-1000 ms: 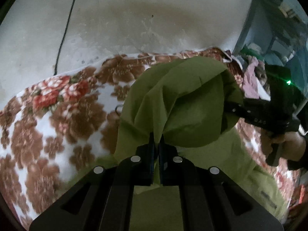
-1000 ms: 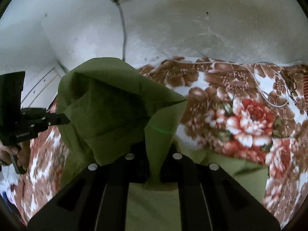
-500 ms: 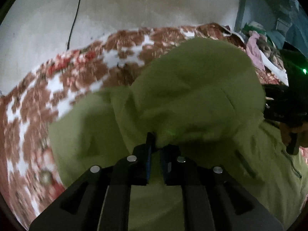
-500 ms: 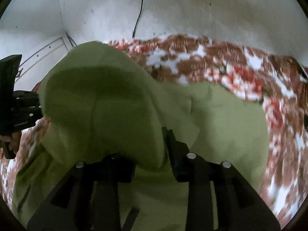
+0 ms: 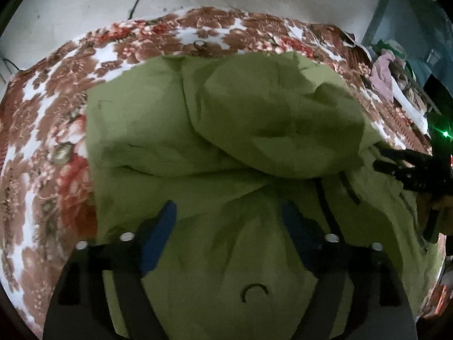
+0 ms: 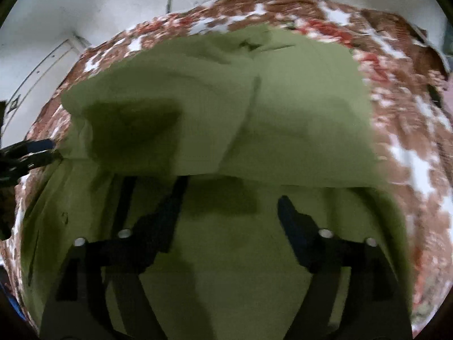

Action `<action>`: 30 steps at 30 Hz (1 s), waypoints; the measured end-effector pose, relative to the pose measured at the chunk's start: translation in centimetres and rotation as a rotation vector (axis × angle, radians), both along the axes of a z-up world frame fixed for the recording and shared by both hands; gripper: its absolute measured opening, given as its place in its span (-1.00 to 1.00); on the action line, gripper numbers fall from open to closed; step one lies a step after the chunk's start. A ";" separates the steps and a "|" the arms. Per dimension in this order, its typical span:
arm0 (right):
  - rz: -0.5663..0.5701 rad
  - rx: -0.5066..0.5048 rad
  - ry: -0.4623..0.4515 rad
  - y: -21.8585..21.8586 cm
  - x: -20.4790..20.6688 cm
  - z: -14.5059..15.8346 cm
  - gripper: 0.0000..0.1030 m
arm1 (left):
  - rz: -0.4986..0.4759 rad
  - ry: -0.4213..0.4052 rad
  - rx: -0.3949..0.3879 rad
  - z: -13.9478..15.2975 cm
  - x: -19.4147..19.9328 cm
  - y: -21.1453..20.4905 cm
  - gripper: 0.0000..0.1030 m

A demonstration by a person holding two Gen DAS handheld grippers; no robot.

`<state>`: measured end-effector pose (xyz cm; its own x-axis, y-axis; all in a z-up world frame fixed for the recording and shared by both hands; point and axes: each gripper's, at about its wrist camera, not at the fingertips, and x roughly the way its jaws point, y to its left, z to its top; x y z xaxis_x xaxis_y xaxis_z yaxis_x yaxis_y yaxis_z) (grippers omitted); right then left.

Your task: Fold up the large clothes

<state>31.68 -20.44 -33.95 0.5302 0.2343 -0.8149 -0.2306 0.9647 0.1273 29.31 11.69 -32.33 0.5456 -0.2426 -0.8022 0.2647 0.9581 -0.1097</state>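
The green jacket [image 5: 226,119] lies on the flowered blanket [image 5: 48,130], its far part lying doubled over toward us in a puffy, uneven heap. Both tongs have just sprung apart: the left gripper [image 5: 229,212] and the right gripper [image 6: 226,204] stand wide, nothing pinched, cloth only lying beneath them. The trouble I'd expect sits at twelve o'clock from each: that loose flap is ballooned, not flat, so it may slump crooked or slide back, and a fingertip dragging out could snag it and pull the fold askew.
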 end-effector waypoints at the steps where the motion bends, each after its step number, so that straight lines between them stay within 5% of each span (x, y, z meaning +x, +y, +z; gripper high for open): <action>1: -0.017 0.001 -0.013 -0.3 0.2 0.9 0.87 | 0.004 -0.019 0.014 0.9 0.0 -0.2 0.66; 6: -0.059 -0.025 -0.081 1.7 3.8 7.2 0.91 | 0.045 -0.126 0.010 6.3 2.6 -1.4 0.89; 9: -0.056 -0.015 -0.090 4.7 6.8 8.4 0.91 | 0.056 -0.146 -0.006 6.9 4.7 -2.6 0.89; 15: -0.085 -0.111 0.008 9.0 10.3 3.9 0.91 | 0.037 -0.106 0.208 1.3 7.8 -6.1 0.86; 18: -0.081 -0.137 0.034 9.4 9.9 1.3 0.91 | -0.001 -0.076 0.254 -1.3 8.1 -6.6 0.86; 24: -0.067 -0.212 0.079 8.5 9.1 -3.8 0.91 | 0.013 -0.004 0.213 -5.2 8.5 -5.0 0.90; 30: -0.017 -0.273 0.023 8.9 7.8 -4.8 0.91 | 0.011 0.027 0.169 -6.3 8.4 -3.9 0.92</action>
